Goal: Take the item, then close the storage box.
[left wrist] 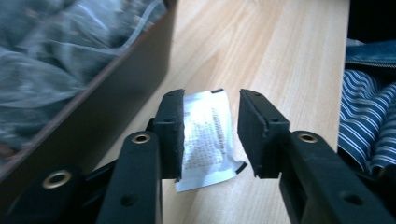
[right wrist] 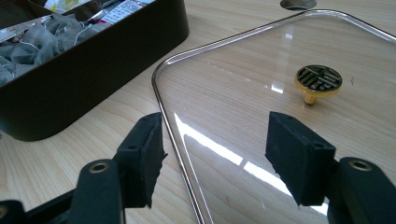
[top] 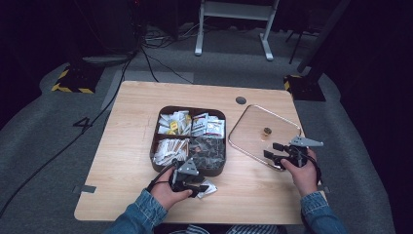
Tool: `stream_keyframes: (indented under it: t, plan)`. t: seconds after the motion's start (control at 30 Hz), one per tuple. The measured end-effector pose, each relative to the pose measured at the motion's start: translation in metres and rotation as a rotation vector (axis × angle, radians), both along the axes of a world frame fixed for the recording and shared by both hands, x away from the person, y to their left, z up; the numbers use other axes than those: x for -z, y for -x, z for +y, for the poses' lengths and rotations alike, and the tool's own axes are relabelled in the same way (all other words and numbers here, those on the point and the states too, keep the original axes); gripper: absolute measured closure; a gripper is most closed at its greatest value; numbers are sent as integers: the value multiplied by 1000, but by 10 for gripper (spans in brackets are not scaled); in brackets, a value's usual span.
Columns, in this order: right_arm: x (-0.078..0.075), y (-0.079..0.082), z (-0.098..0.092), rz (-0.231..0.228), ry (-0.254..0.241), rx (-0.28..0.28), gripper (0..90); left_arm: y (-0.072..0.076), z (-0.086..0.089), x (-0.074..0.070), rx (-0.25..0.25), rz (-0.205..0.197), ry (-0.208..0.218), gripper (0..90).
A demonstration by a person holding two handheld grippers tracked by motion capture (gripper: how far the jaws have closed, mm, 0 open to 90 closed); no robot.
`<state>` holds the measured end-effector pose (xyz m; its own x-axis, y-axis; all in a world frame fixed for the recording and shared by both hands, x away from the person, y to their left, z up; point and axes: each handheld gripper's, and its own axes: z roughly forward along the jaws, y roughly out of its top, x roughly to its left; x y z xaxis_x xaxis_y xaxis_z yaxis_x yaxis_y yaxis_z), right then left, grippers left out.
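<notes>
The left gripper [top: 195, 183] sits at the table's [top: 122, 161] 6 o'clock edge, jaws parted partway around a white printed sachet [left wrist: 208, 140] lying flat on the wood; the pads do not press it. The brown compartment box [top: 214, 170] stands just beside the sachet at 12 o'clock, its near wall close to the left jaw. The box holds paper sachets and grey mesh tea bags [top: 209, 148].

The right gripper [top: 272, 151] sits at 4 o'clock, jaws parted partway, straddling the near rim of the clear lid [right wrist: 261, 93], gripping nothing. The lid lies flat, apart from the box.

The right gripper view resolves the lid's gold knob [right wrist: 319, 80] and metal rim. The left gripper view resolves the sachet's print and a striped garment [left wrist: 364, 121] at the table edge.
</notes>
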<state>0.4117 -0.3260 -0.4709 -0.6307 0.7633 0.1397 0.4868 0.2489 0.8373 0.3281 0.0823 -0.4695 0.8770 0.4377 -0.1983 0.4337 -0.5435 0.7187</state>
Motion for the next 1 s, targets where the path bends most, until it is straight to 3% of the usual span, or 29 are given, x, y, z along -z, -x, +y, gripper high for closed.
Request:
stream_keyframes:
  t: [0.3, 0.57, 0.87, 1.0]
  plan:
    - [-3, -6, 7, -8, -7, -16, 379, 2, 15, -12, -65, -43, 61, 526]
    - [-1, -5, 3, -7, -5, -5, 377, 0, 32, -28, -142, -108, 124, 461]
    - [2, -6, 0, -2, -16, 25, 344, -1, 47, -40, -205, -172, 150, 418]
    - [3, -10, 1, -14, -10, 42, 314, 2, 68, -44, -251, -198, 132, 409]
